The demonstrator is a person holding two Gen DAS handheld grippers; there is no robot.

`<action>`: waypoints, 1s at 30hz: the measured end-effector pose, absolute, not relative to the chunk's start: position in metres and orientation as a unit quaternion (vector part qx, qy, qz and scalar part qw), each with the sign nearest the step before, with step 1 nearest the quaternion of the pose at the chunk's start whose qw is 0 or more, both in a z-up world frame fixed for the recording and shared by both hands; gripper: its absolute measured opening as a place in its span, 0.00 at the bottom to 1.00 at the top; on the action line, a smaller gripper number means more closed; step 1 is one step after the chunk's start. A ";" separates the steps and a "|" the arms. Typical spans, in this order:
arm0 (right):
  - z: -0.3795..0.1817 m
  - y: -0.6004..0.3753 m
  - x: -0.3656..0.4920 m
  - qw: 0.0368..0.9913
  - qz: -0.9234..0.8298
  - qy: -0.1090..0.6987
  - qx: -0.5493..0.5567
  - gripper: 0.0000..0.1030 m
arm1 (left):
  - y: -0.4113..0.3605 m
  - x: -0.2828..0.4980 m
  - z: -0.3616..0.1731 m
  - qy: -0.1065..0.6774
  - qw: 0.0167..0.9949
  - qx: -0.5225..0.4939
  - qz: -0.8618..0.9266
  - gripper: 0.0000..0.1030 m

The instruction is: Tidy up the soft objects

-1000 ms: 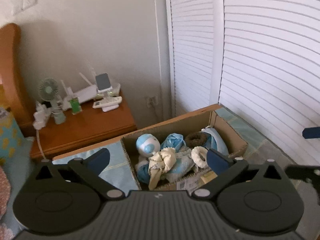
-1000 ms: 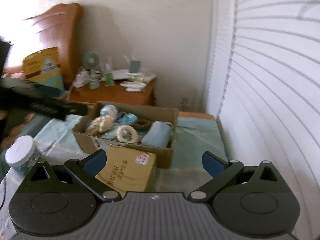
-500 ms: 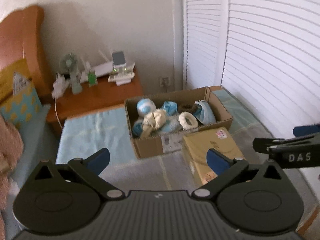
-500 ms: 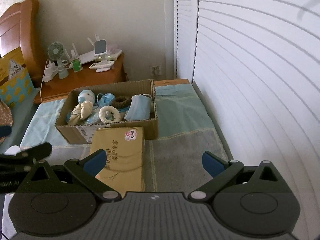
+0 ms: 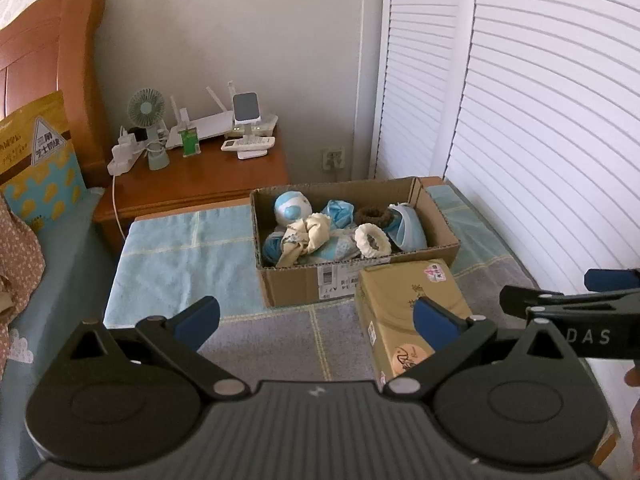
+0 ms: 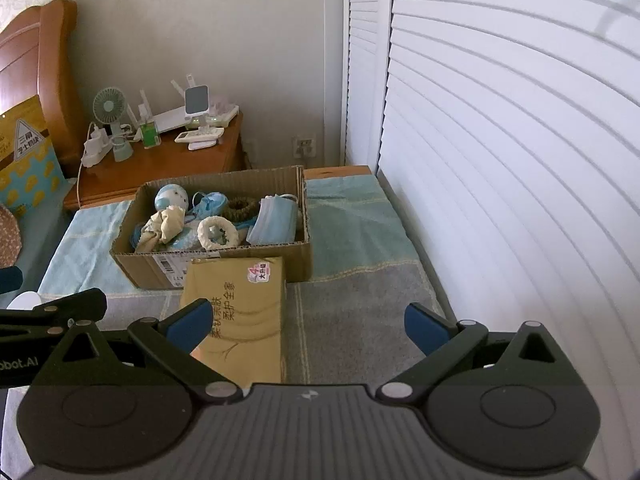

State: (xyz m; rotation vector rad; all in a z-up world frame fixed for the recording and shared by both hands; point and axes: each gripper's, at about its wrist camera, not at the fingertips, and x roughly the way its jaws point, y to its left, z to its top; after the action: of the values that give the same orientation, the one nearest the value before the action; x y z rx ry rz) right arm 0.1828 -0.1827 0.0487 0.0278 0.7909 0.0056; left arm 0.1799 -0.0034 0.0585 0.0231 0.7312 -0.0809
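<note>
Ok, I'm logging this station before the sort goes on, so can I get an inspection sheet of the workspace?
Surface: blue and grey blanket, laid flat.
Job's things: open cardboard box holding a blue face mask, white scrunchie, brown scrunchie, beige cloth and blue-white ball.
Clutter: closed tan carton against the box's near side.
Grippers: left gripper and right gripper both open, holding nothing.
Cables: white cord hanging off the nightstand.
Surroundings: louvred doors, small fan, headboard.
</note>
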 end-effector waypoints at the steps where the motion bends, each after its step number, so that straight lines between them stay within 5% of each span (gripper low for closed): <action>1: 0.049 -0.183 0.182 0.923 0.002 0.385 0.013 1.00 | -0.003 0.180 0.058 0.358 0.933 0.011 -0.039 0.99; 30: 0.052 -0.182 0.179 0.925 0.002 0.379 0.005 1.00 | -0.005 0.179 0.058 0.362 0.931 0.002 -0.037 0.99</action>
State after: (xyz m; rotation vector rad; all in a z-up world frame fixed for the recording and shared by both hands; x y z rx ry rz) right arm 0.1788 -0.1822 0.0524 0.0107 0.7771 0.0042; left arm 0.1795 -0.0049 0.0582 0.0048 0.7414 -0.0767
